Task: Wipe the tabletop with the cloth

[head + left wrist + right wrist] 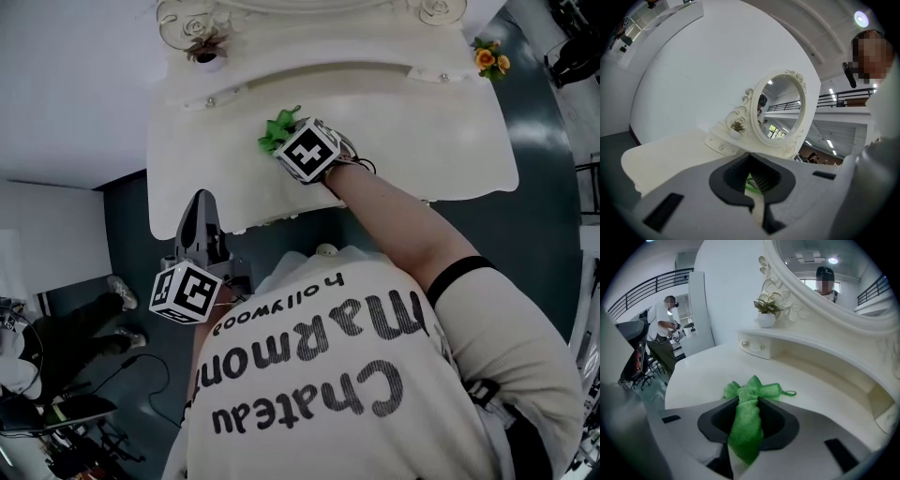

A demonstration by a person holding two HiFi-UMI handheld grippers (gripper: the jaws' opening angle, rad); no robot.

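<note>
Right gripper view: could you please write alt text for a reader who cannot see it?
The right tongs pinch a green cloth on a white tabletop, with a mirror and small plant behind.

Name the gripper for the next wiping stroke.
Right. The right gripper is shut on the green cloth, down on the tabletop; the left gripper is shut, empty, at the near edge.

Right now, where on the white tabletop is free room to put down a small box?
Two bare patches on the tabletop: the wide right part, between the right gripper and the yellow flowers; and the left part, from the green cloth to the left edge. Only the middle is occupied, by the gripped cloth.
</note>
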